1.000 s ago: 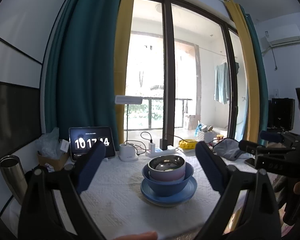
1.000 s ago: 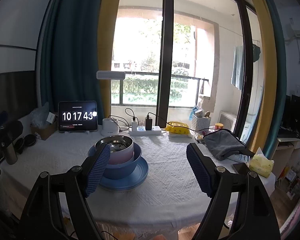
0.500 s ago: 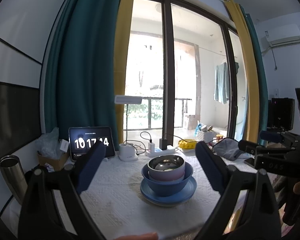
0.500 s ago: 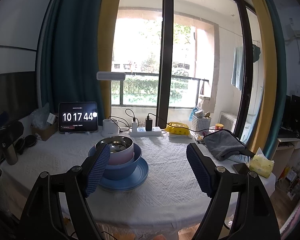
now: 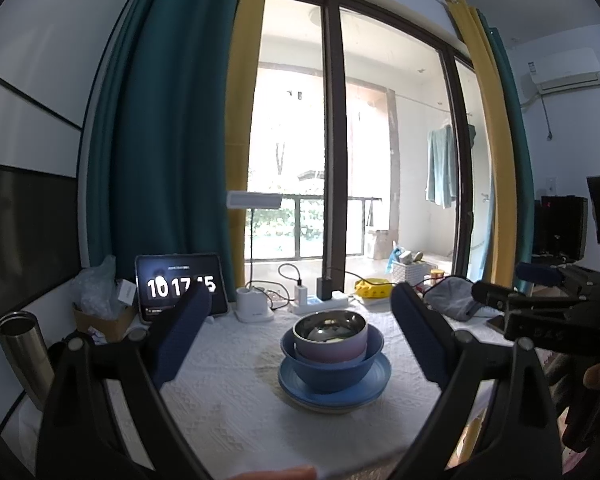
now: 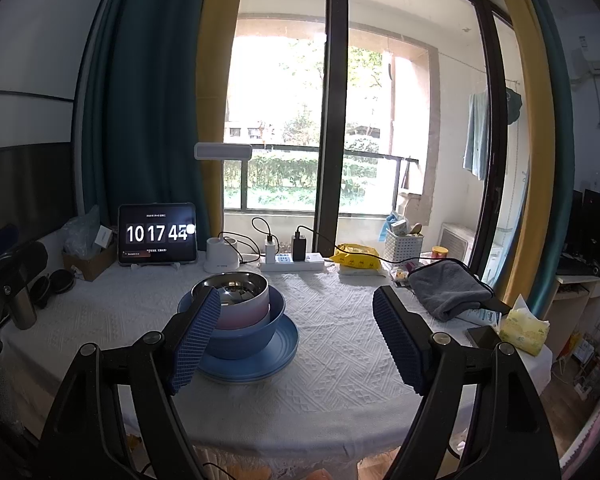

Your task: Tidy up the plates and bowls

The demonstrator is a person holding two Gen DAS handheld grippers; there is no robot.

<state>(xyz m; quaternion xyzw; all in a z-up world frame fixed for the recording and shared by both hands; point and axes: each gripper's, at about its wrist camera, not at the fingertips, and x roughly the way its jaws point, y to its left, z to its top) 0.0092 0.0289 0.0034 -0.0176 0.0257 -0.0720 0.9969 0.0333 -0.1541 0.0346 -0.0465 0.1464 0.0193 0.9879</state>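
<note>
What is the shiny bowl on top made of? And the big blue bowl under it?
The top bowl looks like polished steel inside: it mirrors the window light. Its pinkish outside is matte, maybe plastic. The blue bowl has an even, dull sheen, so plastic or glazed ceramic; I cannot tell which.

You are in a lived-in home room: a cloth-covered counter [image 6: 340, 360] stands before tall balcony doors [image 6: 336, 120] hung with teal and yellow curtains [image 6: 140, 100]. Laundry [image 5: 440, 168] hangs on the balcony, an air conditioner [image 5: 562, 70] sits high on the wall, and a tablet clock [image 6: 157, 234] and power strip [image 6: 292, 262] line the counter's far edge.
</note>
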